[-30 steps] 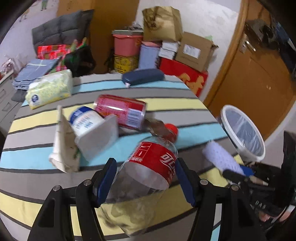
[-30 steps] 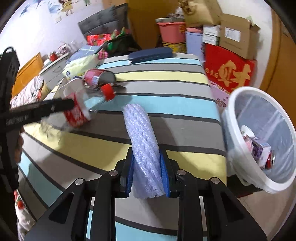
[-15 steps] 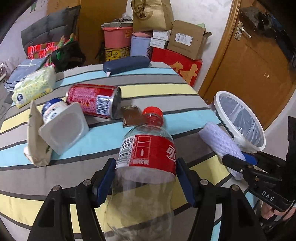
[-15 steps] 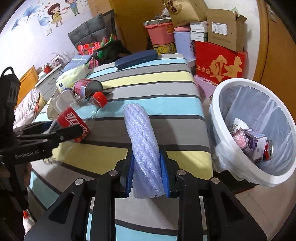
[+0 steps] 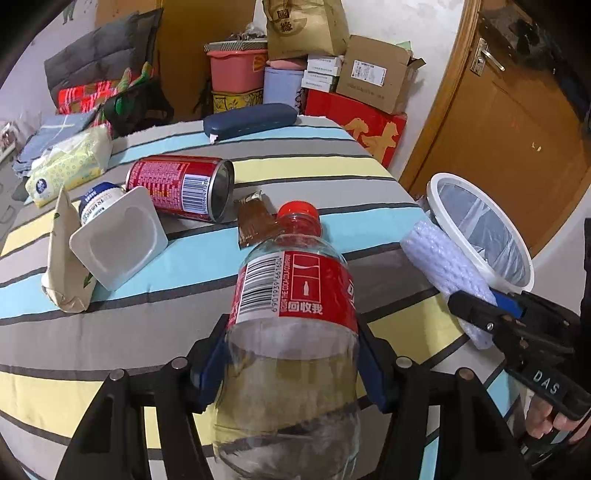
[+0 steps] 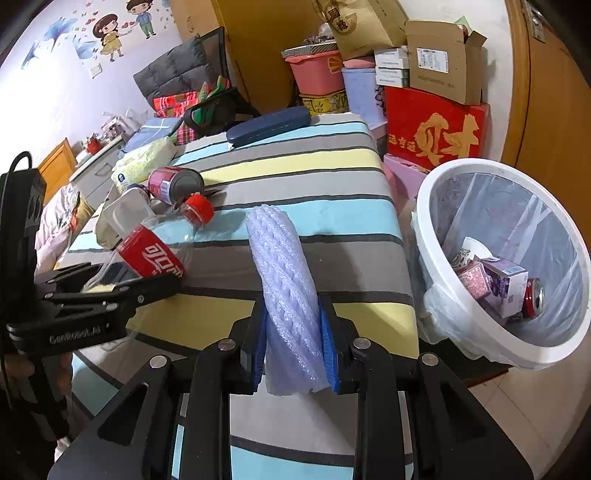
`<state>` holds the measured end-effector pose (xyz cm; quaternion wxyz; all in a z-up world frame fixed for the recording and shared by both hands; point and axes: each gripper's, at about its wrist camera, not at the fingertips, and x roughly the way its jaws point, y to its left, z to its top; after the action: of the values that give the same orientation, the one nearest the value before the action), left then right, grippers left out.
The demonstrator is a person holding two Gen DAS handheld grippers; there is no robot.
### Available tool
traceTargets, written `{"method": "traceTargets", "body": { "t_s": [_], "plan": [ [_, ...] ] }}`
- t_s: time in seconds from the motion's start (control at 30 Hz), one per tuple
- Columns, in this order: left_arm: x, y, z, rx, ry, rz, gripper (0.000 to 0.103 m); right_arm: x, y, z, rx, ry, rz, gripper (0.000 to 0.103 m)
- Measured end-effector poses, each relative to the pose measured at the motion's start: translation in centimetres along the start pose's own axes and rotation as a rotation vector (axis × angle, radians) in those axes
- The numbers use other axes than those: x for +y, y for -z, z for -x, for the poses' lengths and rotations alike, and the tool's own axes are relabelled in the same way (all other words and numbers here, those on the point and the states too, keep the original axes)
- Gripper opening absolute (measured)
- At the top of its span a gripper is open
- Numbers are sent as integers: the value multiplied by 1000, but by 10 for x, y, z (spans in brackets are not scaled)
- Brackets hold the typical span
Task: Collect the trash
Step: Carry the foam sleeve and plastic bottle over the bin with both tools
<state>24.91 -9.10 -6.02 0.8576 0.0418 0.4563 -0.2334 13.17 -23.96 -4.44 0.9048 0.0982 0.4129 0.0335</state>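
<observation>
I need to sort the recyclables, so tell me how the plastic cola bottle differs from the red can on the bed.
The plastic bottle is clear with a red label and cap still on; the red can is opaque metal with an open end. The bottle is clamped in the left gripper and lifted; the can lies on its side on the striped cover, untouched. Both are red drink containers not yet in the bin.

A home bedroom: striped bed (image 6: 295, 162), cartoon wall stickers (image 6: 110, 33).
</observation>
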Motion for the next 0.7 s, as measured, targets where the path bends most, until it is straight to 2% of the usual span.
{"method": "traceTargets", "body": {
  "t_s": [0.3, 0.7],
  "plan": [
    [-5, 7, 19, -35, 38, 26, 62, -1, 2, 6, -14, 2, -1, 27],
    [-23, 12, 42, -80, 31, 11, 62, -5, 2, 24, -67, 14, -18, 27]
  ]
}}
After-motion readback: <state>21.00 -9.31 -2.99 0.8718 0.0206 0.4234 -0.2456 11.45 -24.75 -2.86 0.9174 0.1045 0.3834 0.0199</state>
